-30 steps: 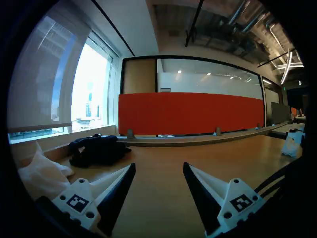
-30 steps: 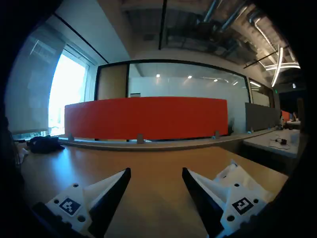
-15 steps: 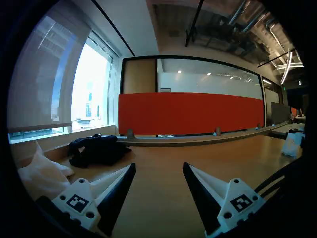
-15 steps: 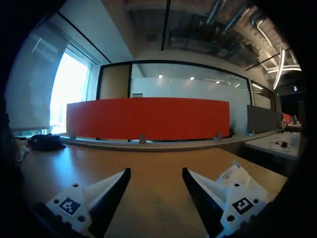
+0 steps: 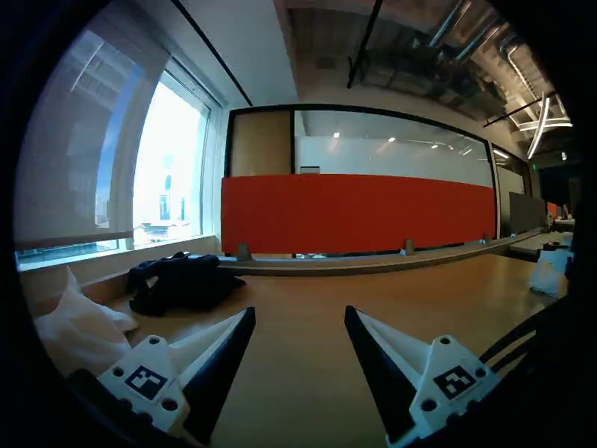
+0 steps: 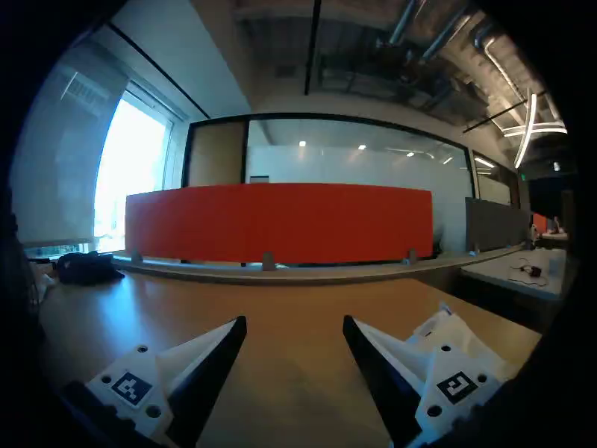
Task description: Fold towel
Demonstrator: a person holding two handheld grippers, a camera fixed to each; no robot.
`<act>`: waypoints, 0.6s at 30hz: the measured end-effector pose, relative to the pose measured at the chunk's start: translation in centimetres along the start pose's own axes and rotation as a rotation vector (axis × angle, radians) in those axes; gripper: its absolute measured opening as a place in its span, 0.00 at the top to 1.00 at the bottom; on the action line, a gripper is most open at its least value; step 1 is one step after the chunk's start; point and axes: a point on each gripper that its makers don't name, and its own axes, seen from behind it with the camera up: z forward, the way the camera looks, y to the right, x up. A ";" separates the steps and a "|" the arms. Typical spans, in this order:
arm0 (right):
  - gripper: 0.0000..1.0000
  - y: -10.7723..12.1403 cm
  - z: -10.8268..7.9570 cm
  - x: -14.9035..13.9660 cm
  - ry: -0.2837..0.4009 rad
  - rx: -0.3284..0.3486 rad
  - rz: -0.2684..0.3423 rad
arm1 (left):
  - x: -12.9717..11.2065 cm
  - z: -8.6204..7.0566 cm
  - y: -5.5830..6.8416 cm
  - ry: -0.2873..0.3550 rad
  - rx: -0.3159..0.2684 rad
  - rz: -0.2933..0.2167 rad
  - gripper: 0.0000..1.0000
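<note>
Your left tool [image 5: 298,308] hangs low over the wooden counter [image 5: 298,377] with its fingers spread and nothing between them. Your right tool [image 6: 294,318] is spread the same way, also over bare wood. Ahead of both tools the counter runs open and flat to its far edge, where a low rail carries the red divider [image 5: 358,213]. In the left gripper view the counter's left edge meets the sill under the window [image 5: 168,179]. A dark bundle of clothing [image 5: 183,282] lies near that corner, well apart from your fingers. A white crumpled heap [image 5: 78,332] sits just beside your left tool's left finger at the counter's left side. It may be the towel, but the warped rim of the view makes that hard to confirm. A small white object [image 5: 548,272] stands far right on the counter. In the right gripper view a white crumpled piece [image 6: 448,325] lies just behind the right finger, close to the counter's right edge, and beyond it stands a neighbouring desk [image 6: 515,272].
</note>
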 end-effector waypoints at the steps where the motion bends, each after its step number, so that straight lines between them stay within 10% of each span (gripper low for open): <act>1: 0.00 0.0 0.0 0.0 0.000 0.000 0.000 | 0.0 0.0 0.0 0.000 -0.001 0.000 0.12; 18: 0.00 -0.1 0.0 0.0 0.000 -0.001 0.000 | 0.1 0.0 0.0 0.000 0.005 0.000 0.07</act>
